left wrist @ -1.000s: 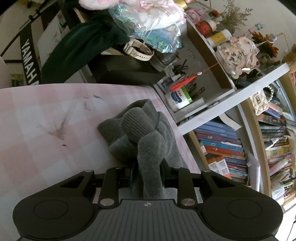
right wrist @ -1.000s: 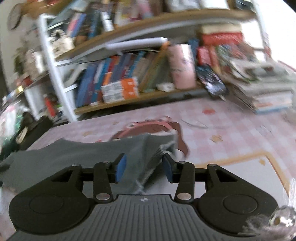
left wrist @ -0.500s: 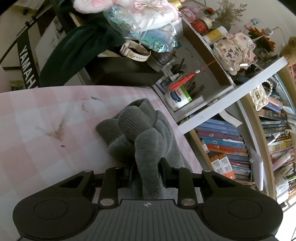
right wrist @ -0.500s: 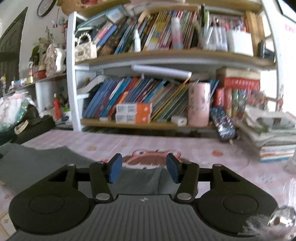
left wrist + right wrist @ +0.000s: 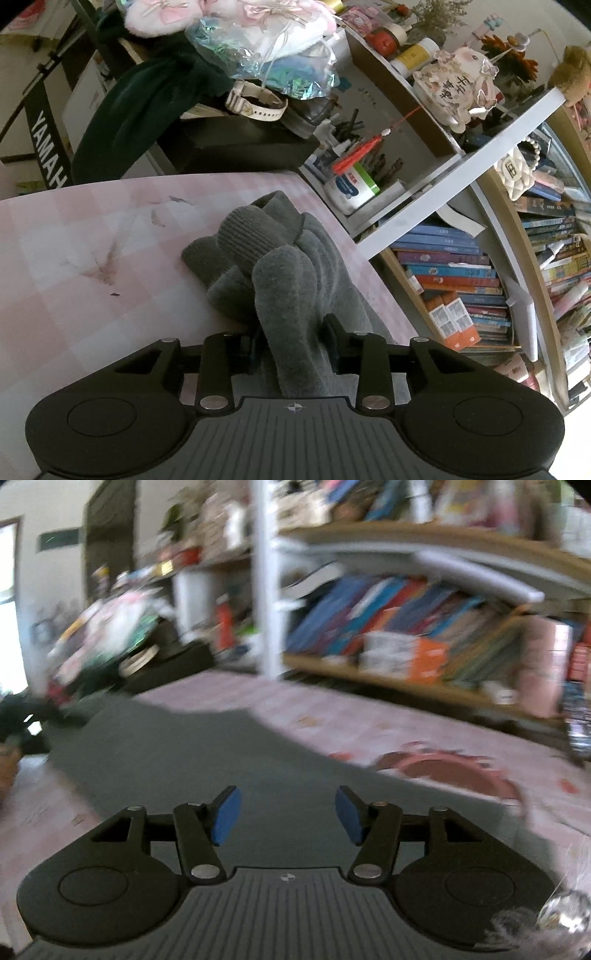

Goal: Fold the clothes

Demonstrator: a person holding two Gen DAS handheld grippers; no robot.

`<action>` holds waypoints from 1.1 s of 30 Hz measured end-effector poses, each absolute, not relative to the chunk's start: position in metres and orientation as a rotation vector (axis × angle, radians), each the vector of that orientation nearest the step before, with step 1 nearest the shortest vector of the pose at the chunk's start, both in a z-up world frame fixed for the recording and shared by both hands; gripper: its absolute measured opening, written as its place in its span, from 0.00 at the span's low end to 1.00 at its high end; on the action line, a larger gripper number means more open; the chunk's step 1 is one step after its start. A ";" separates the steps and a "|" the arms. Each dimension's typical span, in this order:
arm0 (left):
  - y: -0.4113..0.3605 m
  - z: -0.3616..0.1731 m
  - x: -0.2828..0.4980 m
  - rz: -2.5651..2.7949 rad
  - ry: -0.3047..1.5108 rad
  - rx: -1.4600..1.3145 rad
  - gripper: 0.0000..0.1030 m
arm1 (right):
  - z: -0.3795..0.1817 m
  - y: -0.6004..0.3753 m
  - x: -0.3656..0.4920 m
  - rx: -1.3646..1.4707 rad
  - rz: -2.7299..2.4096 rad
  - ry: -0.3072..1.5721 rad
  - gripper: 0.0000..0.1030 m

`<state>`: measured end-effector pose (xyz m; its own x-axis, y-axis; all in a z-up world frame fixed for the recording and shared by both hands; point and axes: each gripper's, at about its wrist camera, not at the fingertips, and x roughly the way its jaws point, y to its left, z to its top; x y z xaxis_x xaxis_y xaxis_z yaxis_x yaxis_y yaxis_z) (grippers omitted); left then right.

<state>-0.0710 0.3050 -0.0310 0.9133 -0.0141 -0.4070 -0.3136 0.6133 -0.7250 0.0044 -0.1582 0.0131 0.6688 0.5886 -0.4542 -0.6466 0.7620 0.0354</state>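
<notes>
Near the tabletop's (image 5: pixel 74 266) far edge, against the bookshelf (image 5: pixel 461 192), the grey garment (image 5: pixel 280 266) lies bunched, its ribbed cuff heaped on top. One thick fold runs back from that heap straight into the left gripper (image 5: pixel 291 343); the jaws are opening, with the fold between them and filling the gap, so contact appears to persist. In the right wrist view, which is blurred, the same garment (image 5: pixel 177 753) lies spread flat across the pink checked tabletop (image 5: pixel 332 716), its long axis running from beneath the right gripper (image 5: pixel 288 816) away to the upper left. The right jaws are opening and stand spread, nothing between the blue pads (image 5: pixel 225 816), cloth lying below and ahead. Judgement: the left hand is nearer the bunched end; the right is free and must descend onto the flat portion to take a new edge.
</notes>
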 end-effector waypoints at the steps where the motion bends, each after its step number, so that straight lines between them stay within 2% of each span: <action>1: 0.305 -0.031 -0.071 0.178 0.396 -0.899 0.33 | 0.010 -0.148 0.005 -0.147 0.732 0.478 0.54; 16: 0.306 -0.029 -0.068 0.164 0.415 -0.888 0.34 | -0.007 -0.070 0.015 -0.214 0.887 0.551 0.59; 33: 0.300 -0.027 -0.064 0.157 0.435 -0.848 0.44 | -0.018 -0.033 0.021 -0.295 0.928 0.535 0.67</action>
<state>-0.0636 0.2999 -0.0266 0.9012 -0.0371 -0.4319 -0.3039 0.6564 -0.6905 0.0214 -0.0334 -0.0183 0.4830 0.6770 -0.5553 -0.8195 0.5730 -0.0142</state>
